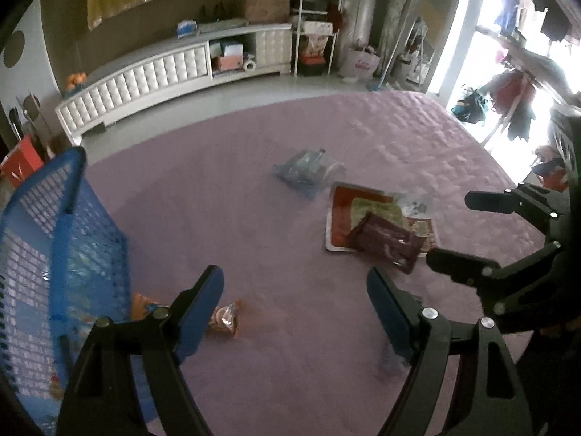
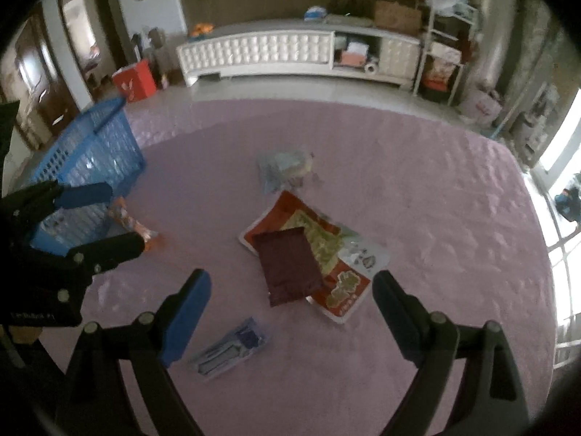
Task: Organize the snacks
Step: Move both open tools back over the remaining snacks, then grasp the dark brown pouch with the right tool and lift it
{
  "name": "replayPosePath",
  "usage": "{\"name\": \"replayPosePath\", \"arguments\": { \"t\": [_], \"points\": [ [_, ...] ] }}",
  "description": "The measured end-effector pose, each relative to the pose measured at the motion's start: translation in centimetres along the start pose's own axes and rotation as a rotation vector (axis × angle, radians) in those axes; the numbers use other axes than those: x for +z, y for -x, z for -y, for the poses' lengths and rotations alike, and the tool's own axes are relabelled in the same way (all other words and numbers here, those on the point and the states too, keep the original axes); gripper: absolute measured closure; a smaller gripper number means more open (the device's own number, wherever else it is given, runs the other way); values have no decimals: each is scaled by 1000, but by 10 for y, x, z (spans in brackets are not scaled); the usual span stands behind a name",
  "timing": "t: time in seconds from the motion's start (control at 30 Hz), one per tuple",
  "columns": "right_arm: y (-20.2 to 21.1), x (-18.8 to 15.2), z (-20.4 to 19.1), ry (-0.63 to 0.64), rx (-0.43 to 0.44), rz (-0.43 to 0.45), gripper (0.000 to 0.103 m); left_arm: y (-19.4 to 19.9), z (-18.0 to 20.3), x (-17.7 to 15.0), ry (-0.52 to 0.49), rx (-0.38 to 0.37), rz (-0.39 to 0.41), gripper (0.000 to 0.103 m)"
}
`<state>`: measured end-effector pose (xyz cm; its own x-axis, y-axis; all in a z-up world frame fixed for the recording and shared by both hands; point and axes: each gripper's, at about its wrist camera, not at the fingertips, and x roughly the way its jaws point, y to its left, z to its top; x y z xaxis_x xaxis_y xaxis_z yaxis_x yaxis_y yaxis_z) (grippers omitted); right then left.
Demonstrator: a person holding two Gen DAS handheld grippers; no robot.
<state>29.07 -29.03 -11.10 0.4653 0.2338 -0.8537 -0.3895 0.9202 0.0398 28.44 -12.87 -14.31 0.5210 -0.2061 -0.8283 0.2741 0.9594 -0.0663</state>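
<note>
Snack packets lie on a pink bedspread (image 2: 417,189). A dark maroon packet (image 2: 288,267) (image 1: 386,241) rests on a large red and green packet (image 2: 319,243) (image 1: 363,210). A clear bluish bag (image 2: 285,167) (image 1: 308,170) lies farther back. A small orange packet (image 1: 225,321) (image 2: 130,221) lies beside the blue basket (image 1: 43,254) (image 2: 90,152). A flat clear pack (image 2: 230,348) lies just ahead of my right gripper (image 2: 290,312), which is open and empty. My left gripper (image 1: 295,298) is open too, nothing between its fingers, above the spread near the orange packet.
A white padded low cabinet (image 2: 290,52) runs along the far wall, with a metal shelf rack (image 2: 441,43) beside it. A red box (image 2: 134,80) stands on the floor beyond the basket. Bright windows (image 1: 508,54) are at the right.
</note>
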Motion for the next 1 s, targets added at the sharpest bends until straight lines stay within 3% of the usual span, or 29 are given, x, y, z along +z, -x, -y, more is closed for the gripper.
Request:
{"name": "replayPosePath", "arguments": {
  "t": [0.23, 0.57, 0.83, 1.0],
  "points": [
    [-48, 0, 6, 20, 8, -51, 10, -36, -9, 2, 0, -9, -48, 24],
    [-67, -1, 17, 45, 61, -51, 11, -59, -16, 0, -8, -15, -93, 24],
    [-67, -7, 0, 196, -18, -24, 34, -57, -15, -3, -36, -3, -99, 24],
    [-61, -7, 8, 153, 92, -34, 38, -51, -18, -6, -35, 3, -101, 24]
  ]
}}
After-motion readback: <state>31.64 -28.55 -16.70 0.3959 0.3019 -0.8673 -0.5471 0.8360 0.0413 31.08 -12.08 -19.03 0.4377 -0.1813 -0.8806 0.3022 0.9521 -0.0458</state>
